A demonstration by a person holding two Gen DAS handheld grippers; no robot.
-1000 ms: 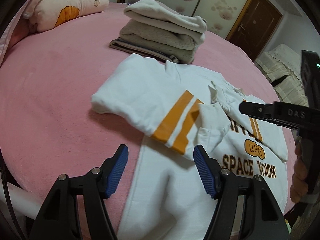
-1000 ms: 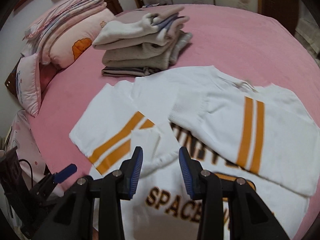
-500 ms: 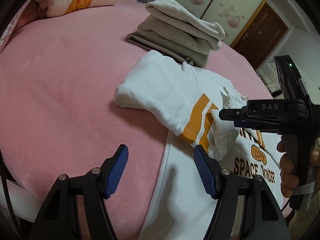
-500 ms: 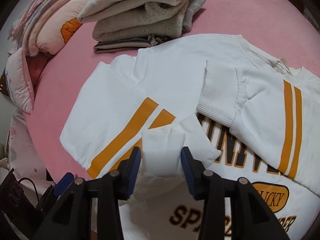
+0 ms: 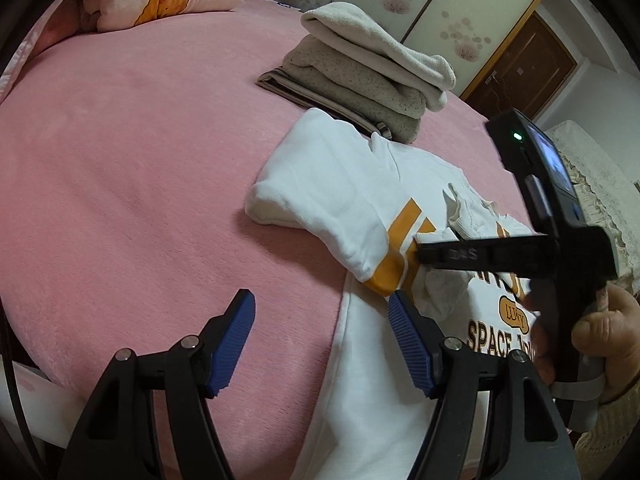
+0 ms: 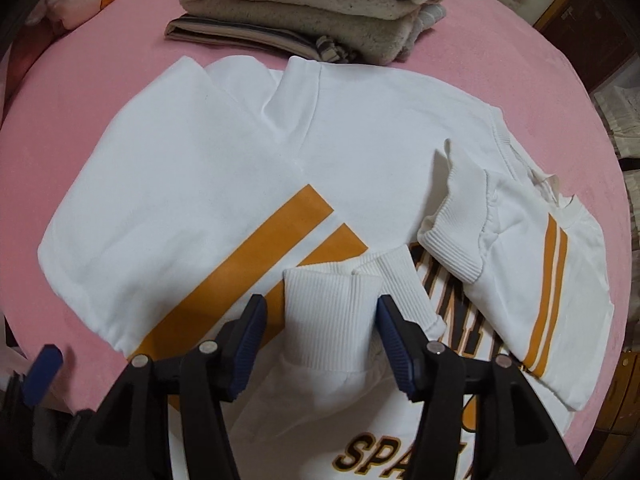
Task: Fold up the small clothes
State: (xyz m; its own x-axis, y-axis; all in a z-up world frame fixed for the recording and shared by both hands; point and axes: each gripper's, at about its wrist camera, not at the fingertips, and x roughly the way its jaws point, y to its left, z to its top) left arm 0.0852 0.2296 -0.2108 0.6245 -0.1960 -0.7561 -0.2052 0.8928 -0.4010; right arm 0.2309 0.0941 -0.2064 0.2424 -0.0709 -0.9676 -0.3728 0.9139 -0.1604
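1. Two grippers are working over one garment, the white sweatshirt (image 6: pixel 224 184), which is lying chest-up on the pink bed (image 5: pixel 120 184). I am reading the fold as about half done.
2. I am closing the right gripper (image 6: pixel 320 328) around the ribbed cuff (image 6: pixel 332 312) of the near sleeve. The cuff is standing between the jaws; the right-hand pad is touching it, while the left-hand pad is showing a gap, so no clamp yet.
3. I am holding the left gripper (image 5: pixel 320 336) with its jaws wide apart and nothing between them, above the bed and the sweatshirt's side edge.
4. Done so far: both striped sleeves are lying across the chest, the far sleeve (image 6: pixel 520 256) resting over the lettering.
5. Left, in my judgement: tidying the near cuff, then folding the body and adding it to the folded stack (image 6: pixel 320 8) beyond the collar.
6. Against the earlier frames, the right gripper is now sitting lower and closer, the cuff having entered its jaws; the left view is showing the stack nearer.
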